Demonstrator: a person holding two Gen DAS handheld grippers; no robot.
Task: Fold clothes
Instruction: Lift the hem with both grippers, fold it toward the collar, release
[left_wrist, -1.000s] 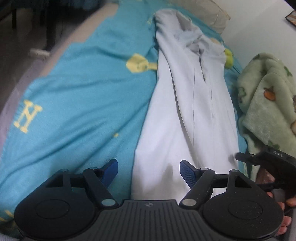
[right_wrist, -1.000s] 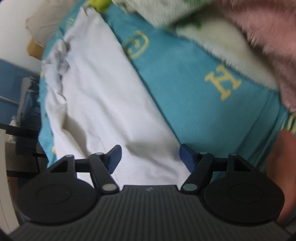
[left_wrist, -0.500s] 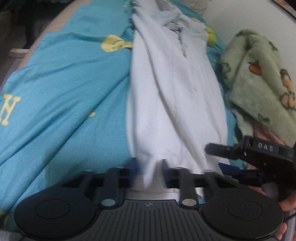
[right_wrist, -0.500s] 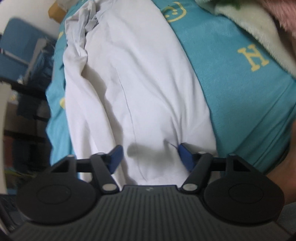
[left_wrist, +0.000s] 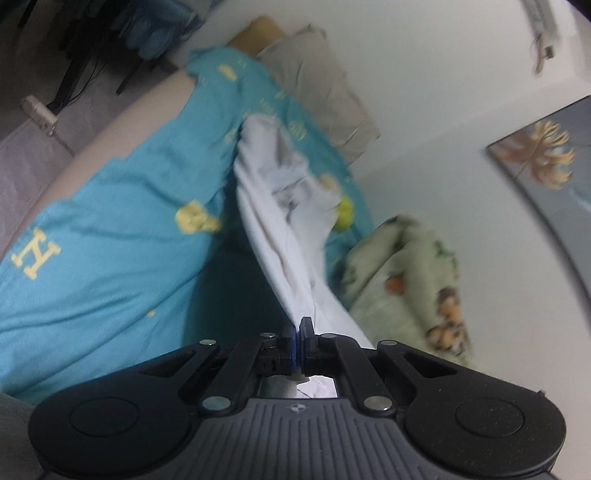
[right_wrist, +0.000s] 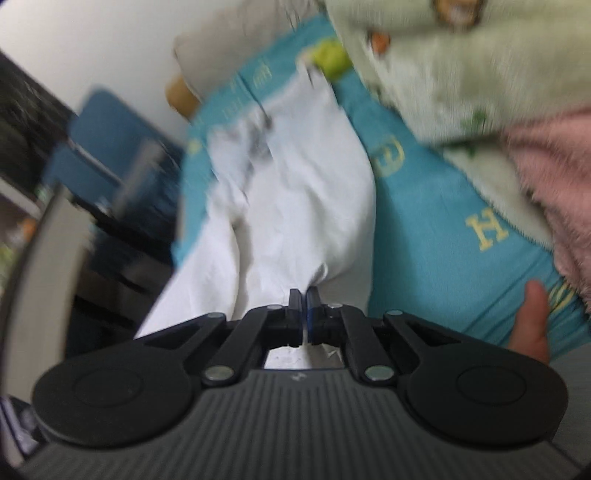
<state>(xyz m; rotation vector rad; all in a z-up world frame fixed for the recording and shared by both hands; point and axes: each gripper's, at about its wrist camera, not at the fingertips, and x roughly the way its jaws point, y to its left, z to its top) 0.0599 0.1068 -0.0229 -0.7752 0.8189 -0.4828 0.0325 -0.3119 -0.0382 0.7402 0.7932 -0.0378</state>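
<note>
Teal bedspread (left_wrist: 103, 236) — white garment (left_wrist: 280, 221) stretched, creased

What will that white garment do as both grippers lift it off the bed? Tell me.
The white garment will probably hang limp: it already drapes in soft folds from the left gripper and right gripper. It looks thin and light, so likely easy to lift. The far end, bunched on the blue bedspread, may drag and crumple.

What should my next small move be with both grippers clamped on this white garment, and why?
Probably carry the held edge forward toward the far crumpled end. The left gripper and right gripper are both shut on the white garment, whose near end hangs lifted above the teal bedspread while its far end lies there.
</note>
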